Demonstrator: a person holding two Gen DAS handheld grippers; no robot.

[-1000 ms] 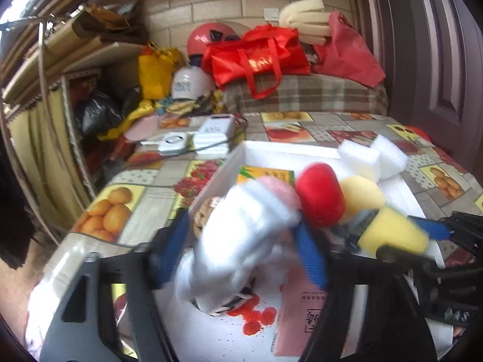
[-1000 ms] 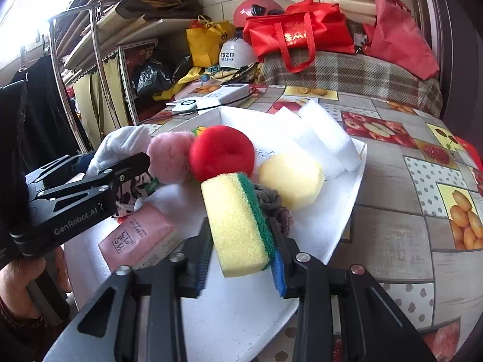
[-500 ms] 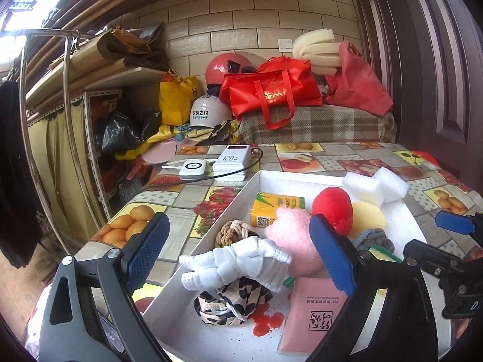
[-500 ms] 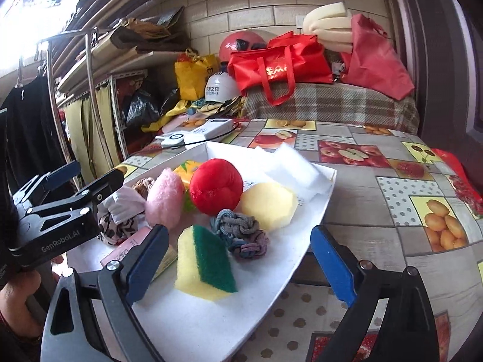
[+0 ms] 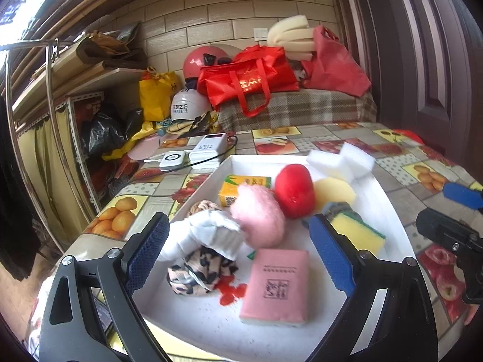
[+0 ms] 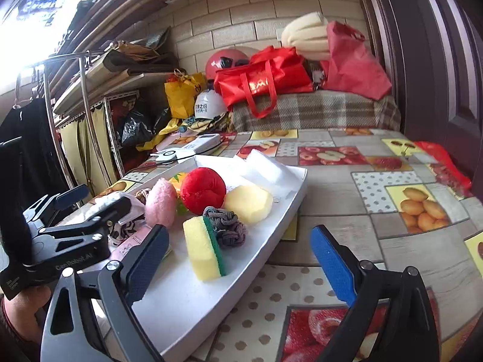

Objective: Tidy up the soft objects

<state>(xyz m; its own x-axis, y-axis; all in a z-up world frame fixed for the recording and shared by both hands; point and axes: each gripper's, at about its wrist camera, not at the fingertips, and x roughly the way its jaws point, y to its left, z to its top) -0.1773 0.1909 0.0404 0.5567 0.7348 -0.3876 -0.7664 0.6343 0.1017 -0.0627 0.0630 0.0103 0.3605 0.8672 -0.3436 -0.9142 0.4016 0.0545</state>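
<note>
A white tray (image 5: pixel 389 211) on the fruit-print table holds soft things. A white glove (image 5: pixel 208 235) lies on a leopard-print cloth (image 5: pixel 199 274), beside a pink puff (image 5: pixel 259 220), a red ball (image 5: pixel 294 190) and a pink packet (image 5: pixel 276 286). My left gripper (image 5: pixel 238 221) stands open just short of the glove and touches nothing. In the right wrist view a yellow-green sponge (image 6: pixel 205 247) lies on the tray (image 6: pixel 187 301) by a grey knotted cloth (image 6: pixel 226 226) and a round yellow sponge (image 6: pixel 249 203). My right gripper (image 6: pixel 238 232) is open, straddling the tray's near edge, empty.
White foam blocks (image 5: pixel 341 160) and a juice box (image 5: pixel 241 187) sit at the tray's far end. A power bank (image 5: pixel 208 149) with its cable lies behind the tray. Red bags (image 5: pixel 247 78) and helmets crowd the back. A metal shelf rack (image 5: pixel 57 138) stands left, a dark door (image 5: pixel 422 60) right.
My left gripper let go of the white glove and my right let go of the yellow-green sponge. Both things now lie in the tray, and both grippers drew back with jaws wide.
</note>
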